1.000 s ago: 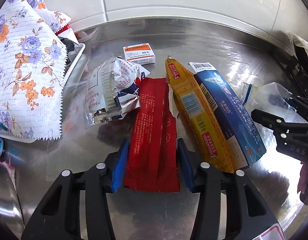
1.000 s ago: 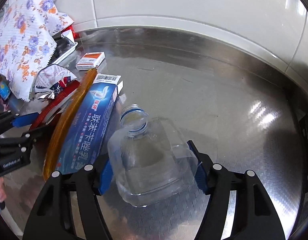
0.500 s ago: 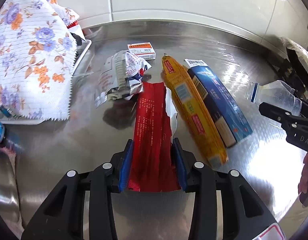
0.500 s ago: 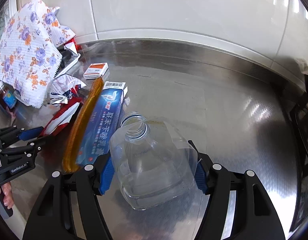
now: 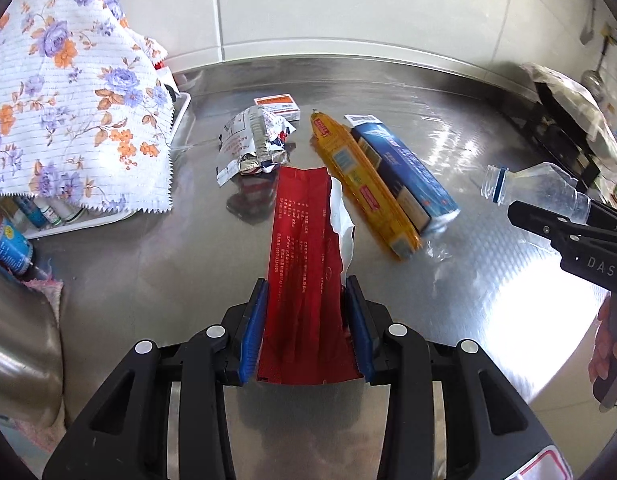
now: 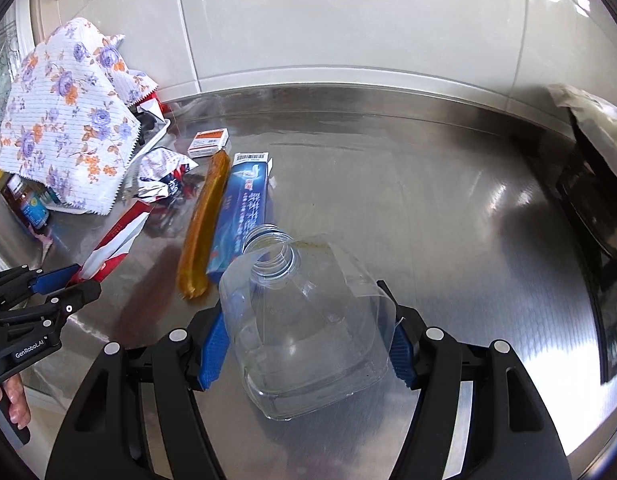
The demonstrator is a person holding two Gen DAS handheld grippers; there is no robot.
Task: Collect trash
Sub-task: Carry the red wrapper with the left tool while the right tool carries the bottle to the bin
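Observation:
A long red wrapper (image 5: 304,232) hangs tilted above the steel counter (image 5: 148,264), its near end clamped between the blue pads of my left gripper (image 5: 306,284), which is shut on it. In the right wrist view the same wrapper (image 6: 116,236) and the left gripper (image 6: 68,280) appear at the left. My right gripper (image 6: 303,300) is shut on a clear, crushed plastic bottle (image 6: 308,352), mouth pointing away and raised off the counter. The left wrist view shows that bottle (image 5: 536,184) at the right edge, held by the right gripper (image 5: 548,220).
On the counter lie a yellow sausage pack (image 5: 364,184), a blue toothpaste box (image 5: 404,172), a crumpled silver wrapper (image 5: 252,144) and a small orange-white box (image 5: 278,106). A floral cloth (image 5: 68,112) covers a white tray (image 5: 180,116) at left. A black stove (image 6: 588,200) stands at right.
The left jaws closed onto the red wrapper and raised it off the counter. Both grippers rose and drew back from the wall, the right one carrying the bottle with it.

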